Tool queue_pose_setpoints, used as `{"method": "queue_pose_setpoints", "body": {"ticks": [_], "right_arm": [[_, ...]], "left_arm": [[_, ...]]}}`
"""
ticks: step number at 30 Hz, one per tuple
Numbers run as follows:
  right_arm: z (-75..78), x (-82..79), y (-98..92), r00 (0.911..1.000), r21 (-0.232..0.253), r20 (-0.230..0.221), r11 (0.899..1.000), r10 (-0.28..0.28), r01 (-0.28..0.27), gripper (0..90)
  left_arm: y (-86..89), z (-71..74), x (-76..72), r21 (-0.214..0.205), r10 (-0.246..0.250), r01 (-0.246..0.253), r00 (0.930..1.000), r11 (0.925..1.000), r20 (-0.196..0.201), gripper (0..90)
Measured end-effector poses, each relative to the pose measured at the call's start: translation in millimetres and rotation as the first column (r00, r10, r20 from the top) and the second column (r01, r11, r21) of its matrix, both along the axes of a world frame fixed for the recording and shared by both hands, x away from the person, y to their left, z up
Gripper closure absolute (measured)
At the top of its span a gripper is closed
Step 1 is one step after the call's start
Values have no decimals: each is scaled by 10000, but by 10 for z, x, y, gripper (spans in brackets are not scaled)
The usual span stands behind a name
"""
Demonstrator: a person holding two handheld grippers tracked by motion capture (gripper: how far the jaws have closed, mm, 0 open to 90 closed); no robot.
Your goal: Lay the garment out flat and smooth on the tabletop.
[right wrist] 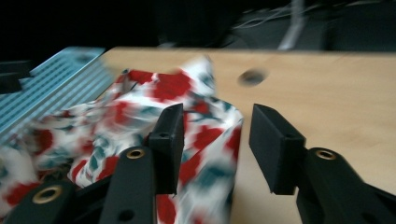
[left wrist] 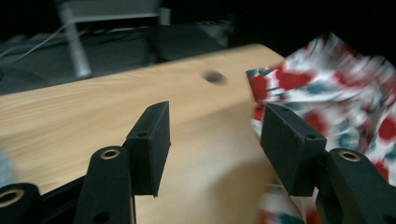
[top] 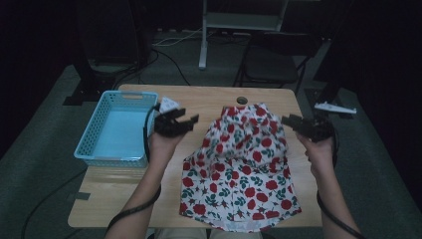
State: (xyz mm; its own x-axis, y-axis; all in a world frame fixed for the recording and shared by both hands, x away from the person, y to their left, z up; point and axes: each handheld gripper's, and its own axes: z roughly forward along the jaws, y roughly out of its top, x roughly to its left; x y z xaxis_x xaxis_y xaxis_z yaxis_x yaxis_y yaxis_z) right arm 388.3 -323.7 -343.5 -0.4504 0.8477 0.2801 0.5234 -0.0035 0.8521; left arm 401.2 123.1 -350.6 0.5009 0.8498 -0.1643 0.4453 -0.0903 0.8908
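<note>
On the wooden table (top: 124, 191), just right of the blue basket (top: 117, 130), lies the rose-print garment (top: 239, 172), its far end bunched up. Both the left gripper (top: 181, 122) and right gripper (top: 297, 122) hover beside that bunched end, jaws apart and empty. Released this way, the fold may slump crookedly, and a blind regrasp could pinch several layers.

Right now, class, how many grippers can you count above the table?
2. The left gripper hangs between the blue basket and the floral cloth, jaws open. The right gripper hangs off the cloth's right edge, jaws open and empty.
</note>
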Motion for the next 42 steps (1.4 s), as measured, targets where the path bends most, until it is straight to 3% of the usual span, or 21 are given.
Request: {"method": "queue_pose_setpoints", "body": {"ticks": [3,6,8,12,14,15,17,18,21,24,29,35,37,40,42], "right_arm": [[3,123,69,9987,-572,-488,9983,-120,92,468],[-191,148,130,9937,-674,-1114,9976,105,-181,394],[-371,115,158,9888,-476,-1464,9983,275,-348,380],[-734,3,223,9763,-567,-2084,9958,583,-716,379],[-889,-79,261,9728,-567,-2123,9927,924,-1066,378],[-957,-123,284,9712,-717,-2091,9887,1139,-1314,377],[-1080,-222,311,9720,-881,-1915,9840,1358,-1548,376],[-1135,-260,316,9686,-891,-2043,9826,1418,-1627,364],[-1259,-374,326,9677,-933,-2037,9810,1486,-1702,336],[-1321,-476,335,9686,-1148,-1931,9767,1569,-1811,310],[-1374,-619,325,9747,-1621,-1739,9722,1404,-1689,303],[-1420,-732,348,9796,-2419,-1514,9560,1321,-1663,305],[-1428,-778,367,9828,-2847,-1316,9447,1295,-1626,305],[-1438,-876,403,9853,-3602,-1090,9186,1315,-1624,289],[-1440,-939,393,9854,-3608,-1091,9185,1307,-1618,287]], "left_arm": [[-14,-110,26,195,-271,281,9985,9994,-482,403],[-79,-332,-78,120,-1040,1057,9898,9943,-975,403],[-137,-482,-177,229,-1463,1505,9808,9883,-1290,403],[-279,-755,-420,755,-2367,2538,9541,9643,-1835,403],[-344,-862,-541,1005,-2836,3083,9370,9460,-2041,403],[-368,-906,-599,1119,-2936,3205,9335,9406,-2058,403],[-399,-983,-689,1251,-3229,3562,9190,9260,-2262,402],[-410,-1021,-723,1325,-3303,3666,9144,9209,-2341,402],[-421,-1117,-787,1251,-3496,3907,8997,9120,-2616,402],[-412,-1184,-838,949,-3608,4021,8859,9107,-2915,402],[-440,-1251,-939,1781,-3570,4235,8802,8882,-3129,368],[-461,-1254,-1031,2244,-3497,4200,8894,8793,-2943,367],[-465,-1256,-1070,2256,-3546,4239,8886,8772,-2911,367],[-457,-1258,-1123,2238,-3673,4363,8832,8715,-2916,367],[-462,-1262,-1166,2193,-3736,4411,8812,8702,-2898,367]]}}
